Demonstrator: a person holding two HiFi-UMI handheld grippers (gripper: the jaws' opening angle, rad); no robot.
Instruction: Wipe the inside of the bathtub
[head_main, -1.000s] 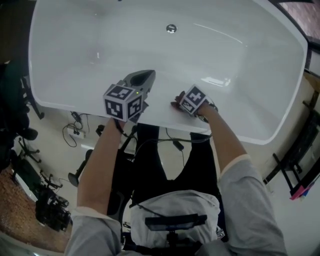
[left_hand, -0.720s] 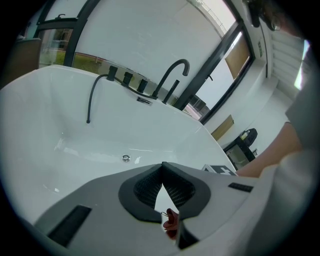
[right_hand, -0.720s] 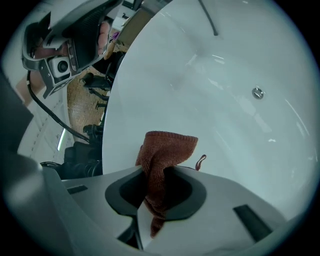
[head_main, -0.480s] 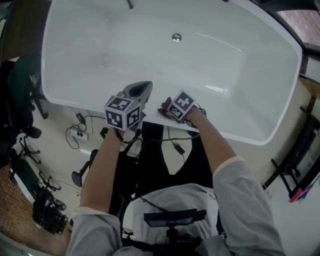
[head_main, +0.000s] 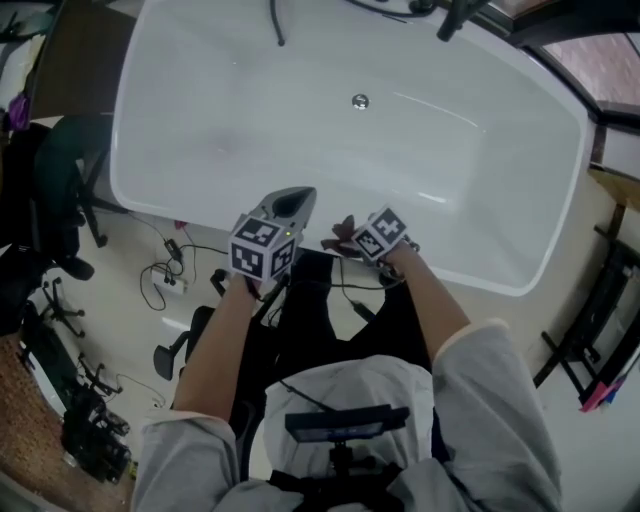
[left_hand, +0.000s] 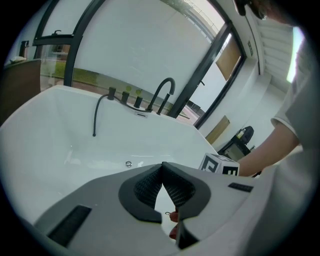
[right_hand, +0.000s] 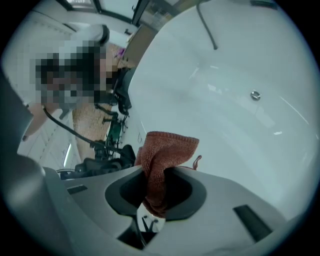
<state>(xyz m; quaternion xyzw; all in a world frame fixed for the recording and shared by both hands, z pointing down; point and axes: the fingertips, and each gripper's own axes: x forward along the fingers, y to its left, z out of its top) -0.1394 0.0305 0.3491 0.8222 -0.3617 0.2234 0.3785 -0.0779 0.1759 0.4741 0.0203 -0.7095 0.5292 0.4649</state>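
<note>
At six o'clock on the bathtub (head_main: 300, 120) rim, the right gripper (right_hand: 159, 176) pinches a red cloth (right_hand: 165, 150) (left gripper (left_hand: 162, 172) closed, empty); wiping looks unstarted, next reaching toward twelve.

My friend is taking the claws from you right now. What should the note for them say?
Left claw: shut, holding nothing, above the near rim.
Right claw: shut on the reddish cloth, beside the left one at the near rim.
Bathtub: white, with the drain in its floor and the faucet on the far side.
Done: cloth is gripped.
Left: lower the cloth in and wipe the inside; it is not touching the tub yet.
</note>
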